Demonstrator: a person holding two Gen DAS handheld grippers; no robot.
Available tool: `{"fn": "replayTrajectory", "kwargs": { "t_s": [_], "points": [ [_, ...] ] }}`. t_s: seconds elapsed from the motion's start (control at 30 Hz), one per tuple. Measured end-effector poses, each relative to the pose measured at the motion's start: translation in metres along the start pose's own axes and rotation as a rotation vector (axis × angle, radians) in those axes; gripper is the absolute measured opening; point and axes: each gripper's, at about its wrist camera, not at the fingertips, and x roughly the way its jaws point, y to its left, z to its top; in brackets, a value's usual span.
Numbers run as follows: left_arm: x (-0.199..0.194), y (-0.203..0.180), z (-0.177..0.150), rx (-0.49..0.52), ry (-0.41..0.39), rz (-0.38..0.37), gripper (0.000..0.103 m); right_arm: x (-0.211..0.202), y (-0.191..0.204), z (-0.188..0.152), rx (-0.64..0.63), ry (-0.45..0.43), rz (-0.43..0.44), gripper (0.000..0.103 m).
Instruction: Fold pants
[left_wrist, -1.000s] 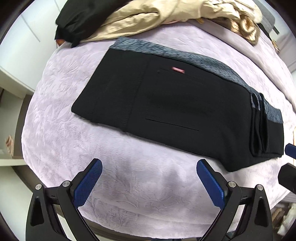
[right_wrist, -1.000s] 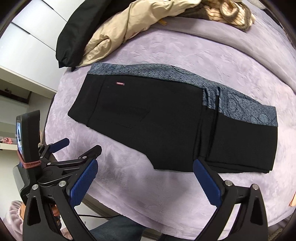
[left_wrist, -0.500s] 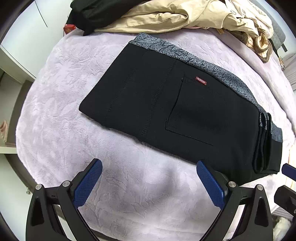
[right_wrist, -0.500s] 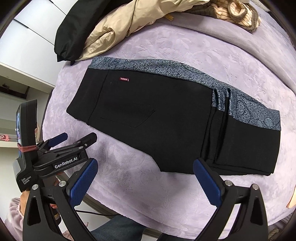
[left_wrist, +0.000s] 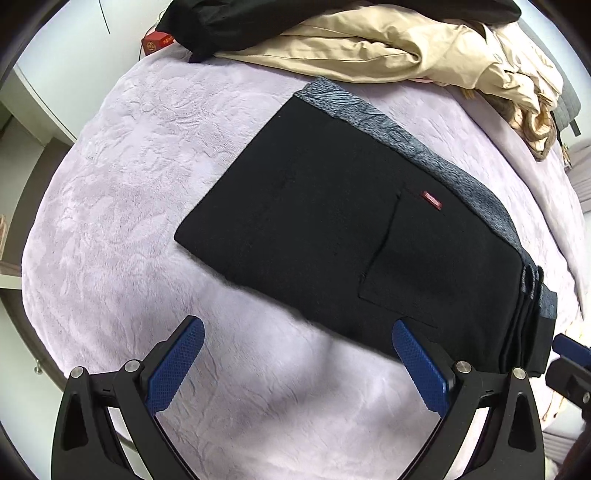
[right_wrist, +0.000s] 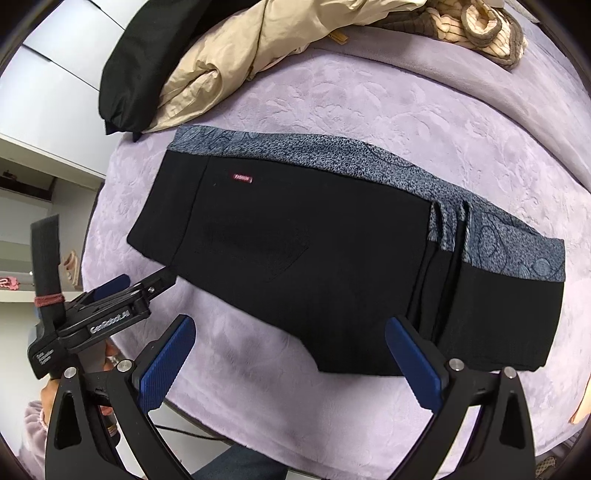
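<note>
Folded pants (right_wrist: 332, 266) on lilac blanket (right_wrist: 369, 103)

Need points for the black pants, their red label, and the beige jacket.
black pants (right_wrist: 332, 266): right wrist view, middle of top fold.
red label (right_wrist: 241, 178): right wrist view, its center.
beige jacket (left_wrist: 354, 48): left wrist view, crumpled middle.

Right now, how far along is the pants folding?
Mostly done: the pants lie folded into a flat stack on the blanket, layered edges showing at one end. Nothing is in hand; the left gripper and right gripper are open. Perhaps one more fold remains.
</note>
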Motion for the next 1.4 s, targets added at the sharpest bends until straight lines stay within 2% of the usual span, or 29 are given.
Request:
{"fn": "replayTrajectory", "kwargs": {
  "t_s": [0.1,0.3,0.37,0.6,0.9,1.1,1.13,1.17,1.2,1.23,1.27,1.4],
  "points": [
    [0.002,0.007,0.008,-0.013,-0.011,-0.026,0.102,0.008,-0.002,0.006,0.019,0.004,0.016,0.103],
    [0.007,0.045,0.016,-0.134,-0.027,-0.155,0.102,0.02,-0.005,-0.004,0.019,0.033,0.046,0.103],
    [0.008,0.052,0.015,-0.147,-0.027,-0.19,0.102,0.029,-0.006,-0.01,0.014,0.06,0.056,0.103],
    [0.019,0.045,0.008,-0.168,-0.012,-0.348,0.102,0.049,-0.008,-0.021,0.018,0.101,0.061,0.103],
    [0.041,0.038,0.018,-0.187,-0.031,-0.401,0.102,0.059,-0.009,-0.022,0.014,0.102,0.066,0.103],
    [0.043,0.034,0.02,-0.235,-0.048,-0.364,0.1,0.033,-0.007,-0.013,-0.012,0.039,0.083,0.103],
    [0.039,0.032,0.019,-0.241,-0.069,-0.344,0.096,0.026,-0.007,-0.011,-0.014,0.025,0.091,0.103],
    [0.034,0.03,0.018,-0.243,-0.089,-0.321,0.085,0.016,-0.006,-0.008,-0.015,0.01,0.106,0.103],
    [0.03,0.028,0.016,-0.23,-0.108,-0.295,0.07,0.005,-0.006,-0.004,-0.015,-0.007,0.127,0.103],
    [0.028,0.025,0.015,-0.212,-0.115,-0.274,0.059,-0.007,-0.005,0.0,-0.016,-0.024,0.147,0.103],
    [0.025,0.021,0.015,-0.176,-0.124,-0.223,0.045,-0.019,-0.004,0.004,-0.019,-0.04,0.168,0.103],
    [0.021,0.006,0.01,-0.067,-0.156,-0.11,0.044,-0.071,0.005,0.023,-0.027,-0.127,0.294,0.103]
  ]
}}
